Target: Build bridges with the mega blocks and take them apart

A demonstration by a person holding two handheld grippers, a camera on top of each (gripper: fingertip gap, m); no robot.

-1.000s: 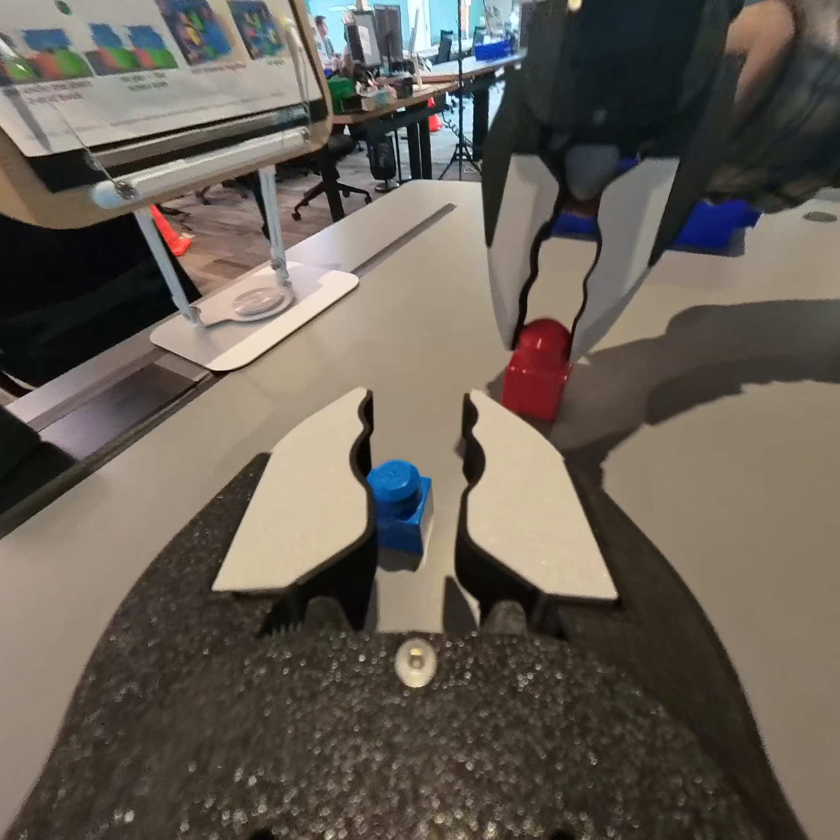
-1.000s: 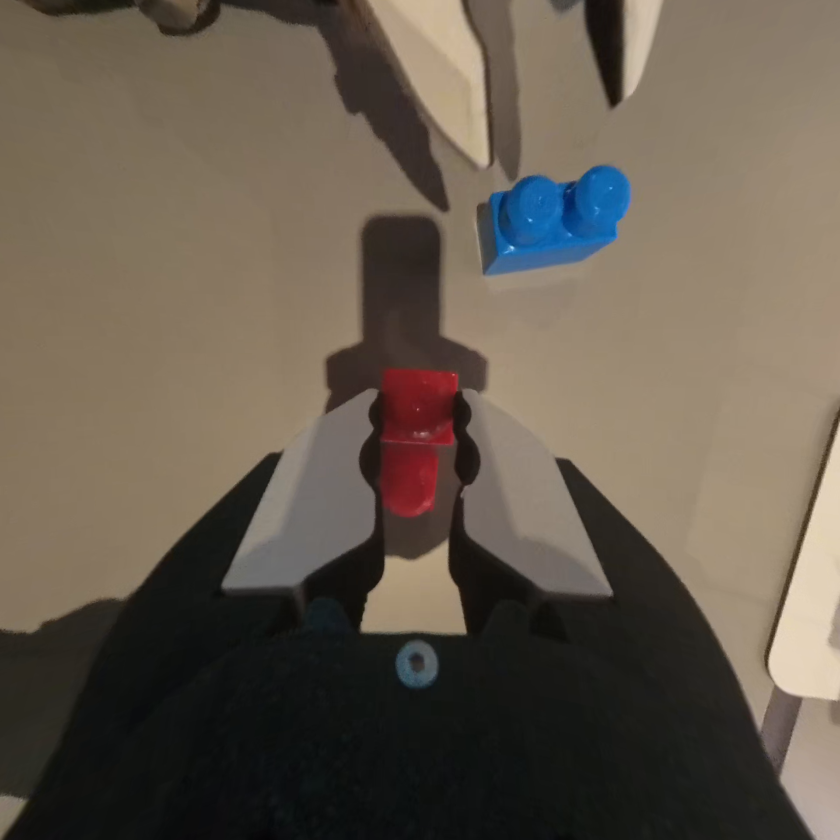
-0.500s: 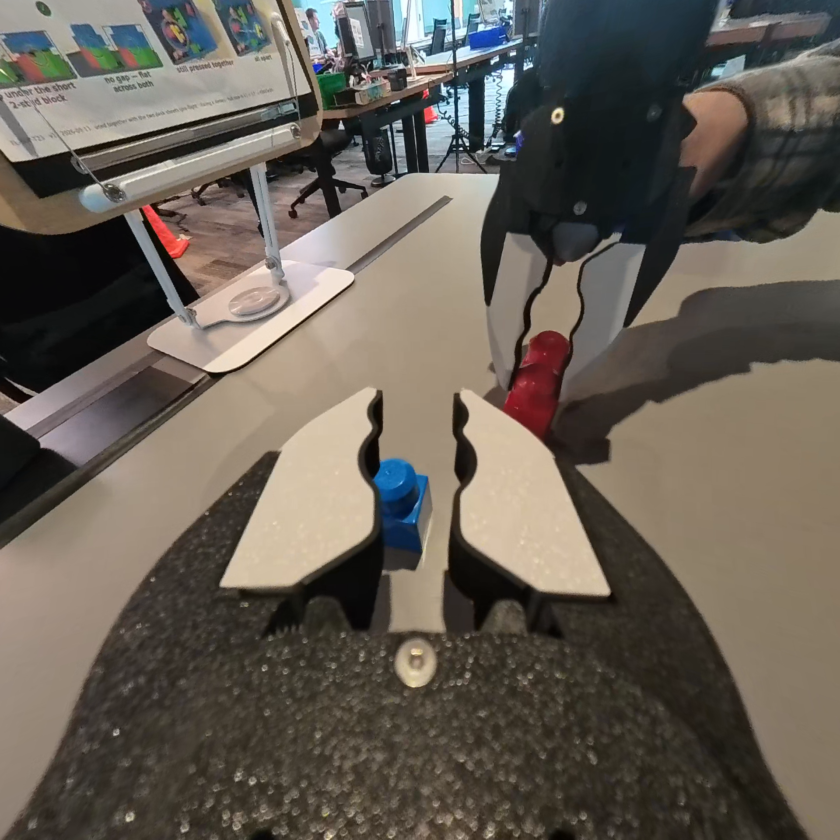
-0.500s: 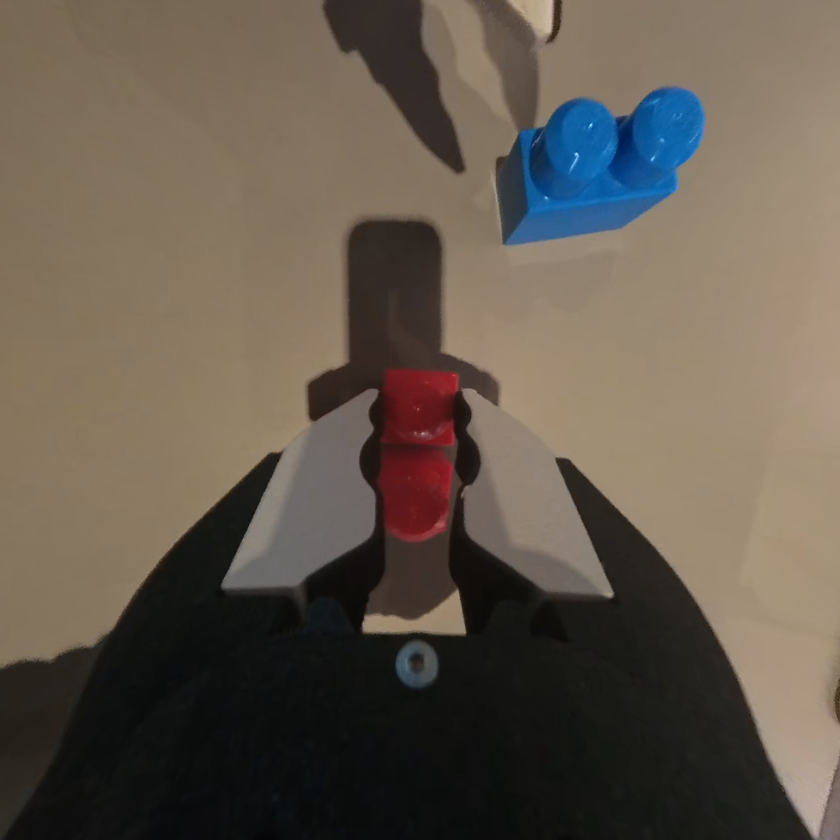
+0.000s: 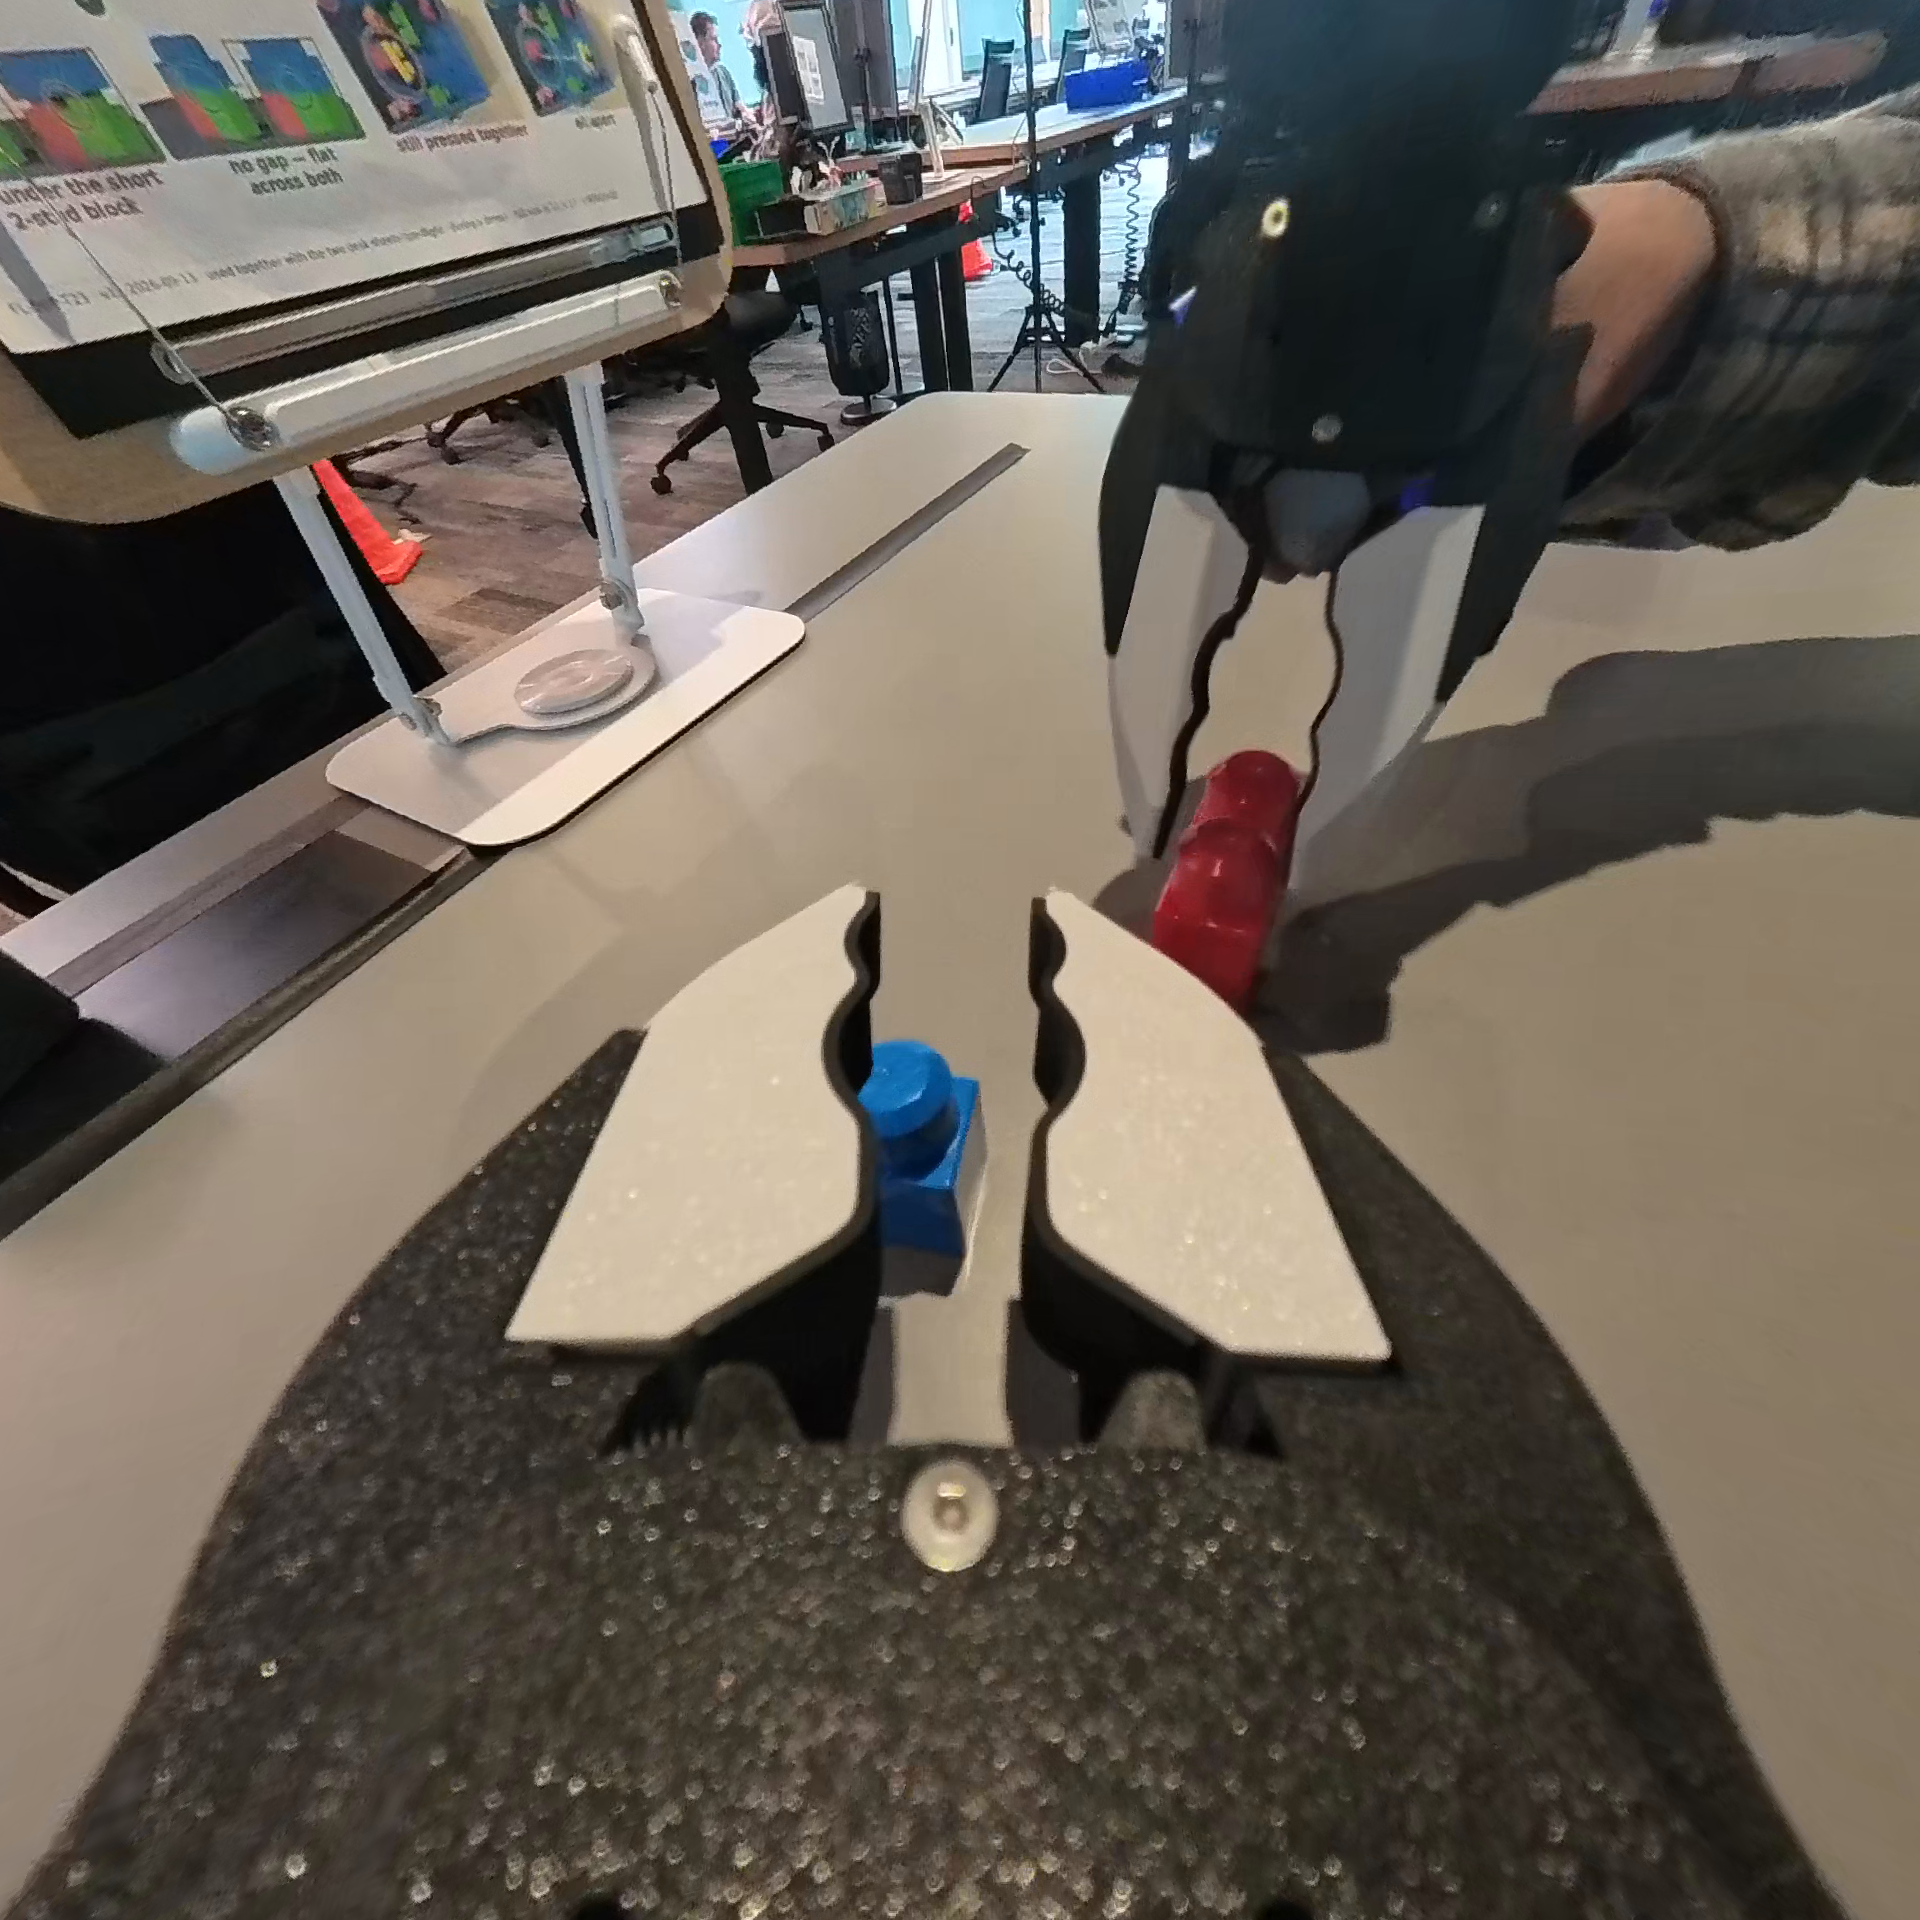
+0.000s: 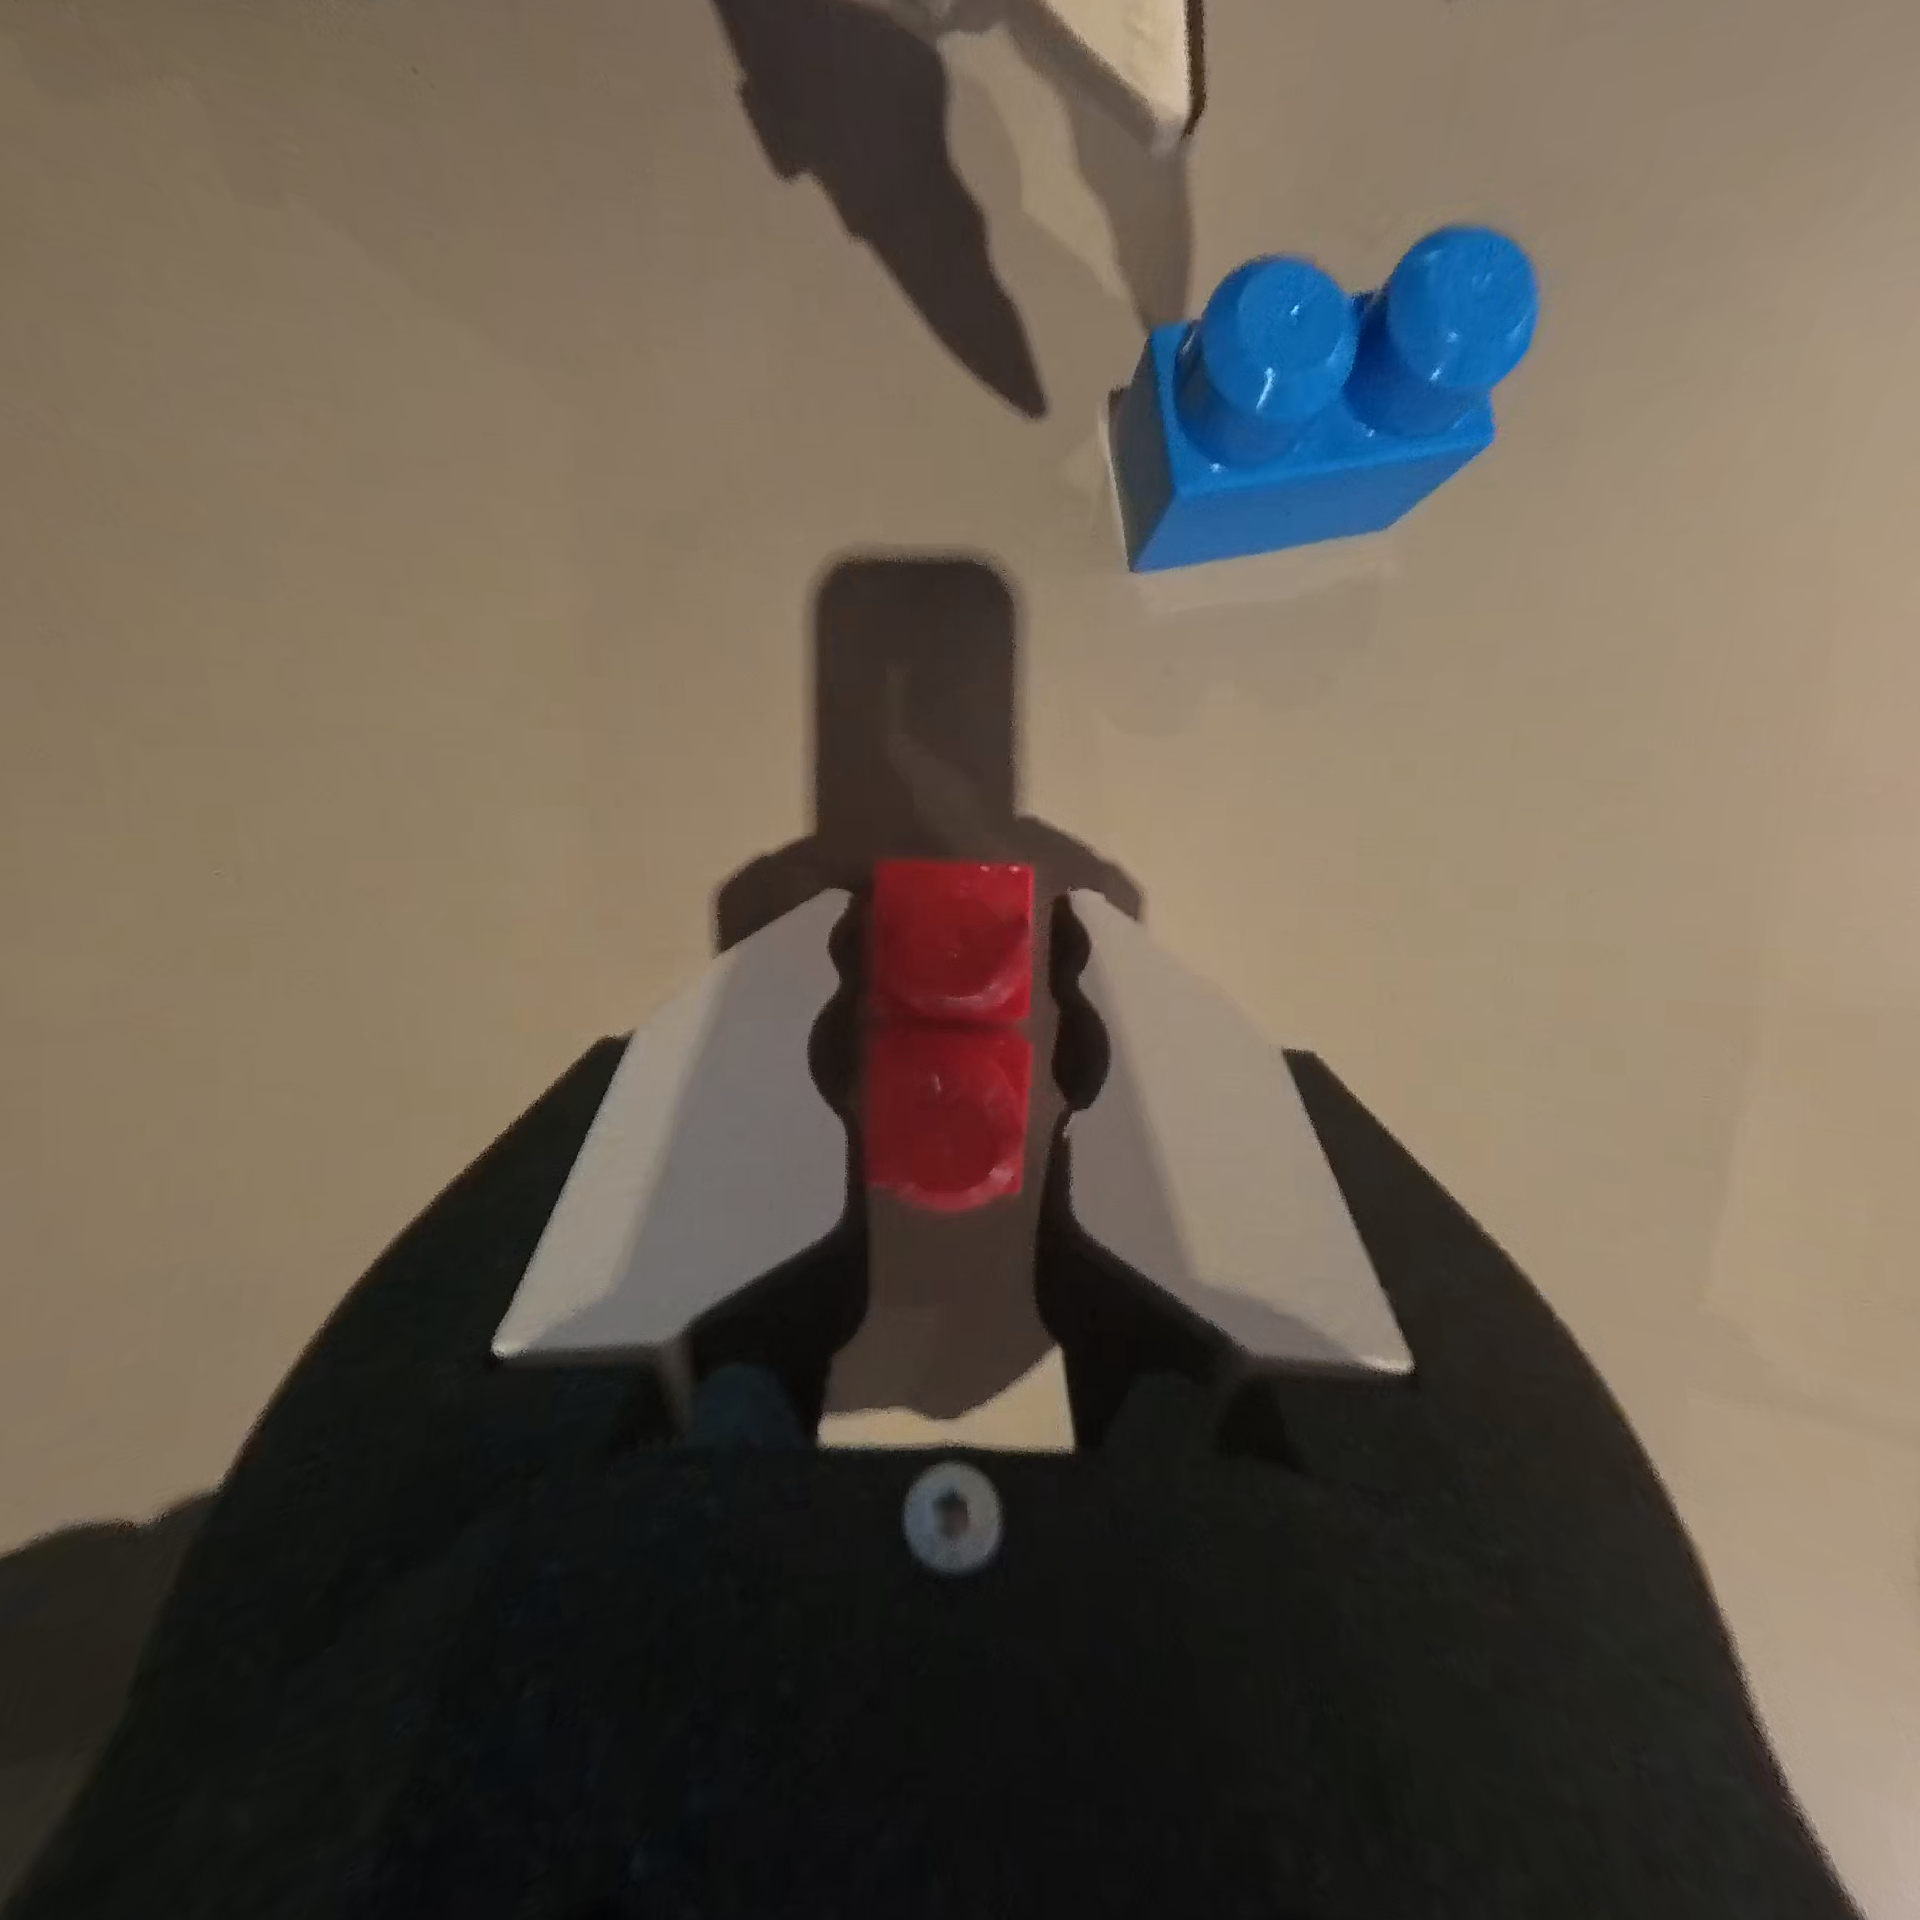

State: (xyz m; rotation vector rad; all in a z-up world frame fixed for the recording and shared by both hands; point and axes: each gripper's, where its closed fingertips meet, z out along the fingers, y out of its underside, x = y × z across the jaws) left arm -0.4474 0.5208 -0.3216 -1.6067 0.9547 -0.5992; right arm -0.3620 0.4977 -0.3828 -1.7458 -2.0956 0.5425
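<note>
A blue two-stud block (image 5: 928, 1153) stands on the grey table (image 5: 1558, 1143). It shows between the jaws of my open left gripper (image 5: 951, 925), close to the left finger, and I cannot tell whether they touch. It also shows in the right wrist view (image 6: 1314, 416), with a left fingertip (image 6: 1138, 94) beyond it. My right gripper (image 6: 951, 909) is shut on a red two-stud block (image 6: 951, 1029), finger pads on its long sides. In the left wrist view the right gripper (image 5: 1226, 847) points down, with the red block (image 5: 1226, 894) low at the table.
A stand with a flat white base (image 5: 571, 717) holds a picture board (image 5: 312, 156) at the table's far left. A hand in a plaid sleeve (image 5: 1745, 312) holds the right gripper. Office desks and chairs stand beyond the table's far edge. Spacing between my two grippers at the tips: around 11 centimeters.
My left jaws have narrowed a little around the blue block. My right gripper has shifted over the red block, so both studs now show. The blue block looks nearer in the right wrist view.
</note>
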